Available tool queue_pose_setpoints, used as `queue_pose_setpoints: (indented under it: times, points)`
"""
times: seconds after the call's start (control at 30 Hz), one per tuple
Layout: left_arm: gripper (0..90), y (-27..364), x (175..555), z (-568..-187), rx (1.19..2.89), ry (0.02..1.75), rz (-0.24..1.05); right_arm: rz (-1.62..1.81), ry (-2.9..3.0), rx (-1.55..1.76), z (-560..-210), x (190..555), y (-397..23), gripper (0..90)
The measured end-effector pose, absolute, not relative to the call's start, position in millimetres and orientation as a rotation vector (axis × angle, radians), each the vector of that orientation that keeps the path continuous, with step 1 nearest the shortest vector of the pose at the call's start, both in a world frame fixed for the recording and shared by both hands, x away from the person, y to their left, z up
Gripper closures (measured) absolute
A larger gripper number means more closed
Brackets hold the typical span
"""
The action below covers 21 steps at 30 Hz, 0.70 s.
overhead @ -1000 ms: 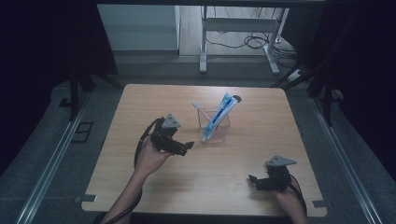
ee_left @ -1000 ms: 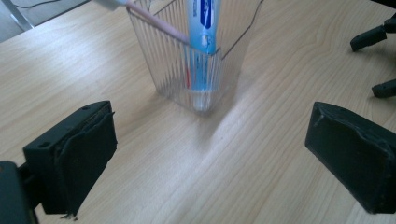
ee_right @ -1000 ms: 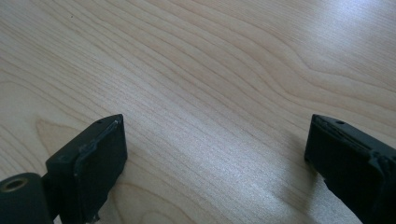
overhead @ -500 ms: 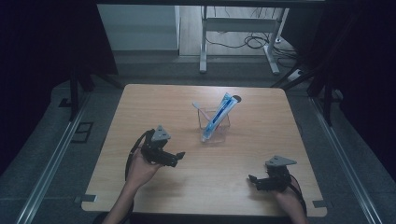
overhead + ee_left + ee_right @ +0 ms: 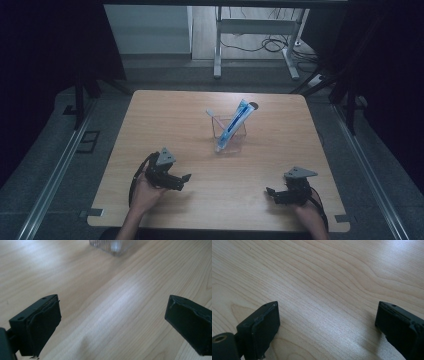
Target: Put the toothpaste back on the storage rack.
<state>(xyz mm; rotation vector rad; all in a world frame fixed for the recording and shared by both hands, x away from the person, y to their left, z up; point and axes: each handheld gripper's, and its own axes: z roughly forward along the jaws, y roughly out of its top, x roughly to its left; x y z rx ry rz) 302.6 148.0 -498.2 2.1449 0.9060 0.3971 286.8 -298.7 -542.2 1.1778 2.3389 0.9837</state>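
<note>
**Both tools wide apart, tube stands in the clear cup**

The left tool [image 5: 186, 178] sits low over the wooden surface [image 5: 165, 120] at about seven o'clock, its jaws spread wide with nothing between them. The right tool [image 5: 270, 193] rests near five o'clock, jaws likewise apart over bare wood. Up toward the centre, a clear square cup [image 5: 230, 135] stands upright, well apart from both tools. A blue-and-white toothpaste tube [image 5: 235, 122] leans inside it, its top tilted toward one o'clock. The left gripper view catches the cup's base [image 5: 112, 246] at twelve o'clock.
</note>
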Motion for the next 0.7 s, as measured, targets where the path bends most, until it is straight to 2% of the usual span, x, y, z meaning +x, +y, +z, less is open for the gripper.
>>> queue_pose_setpoints:
  times: [0.53, 0.7]
  points:
    - [0.0, 147.1, 291.9, -540.3, 2.275, 0.96, 0.367, 0.985, 2.338, 1.173, -542.3, 287.0, -298.8, 5.6]
    - [0.0, 150.9, 292.6, -545.2, 2.248, 0.962, 0.331, 0.985, 2.337, 1.174, -542.3, 287.0, -298.8, 5.6]
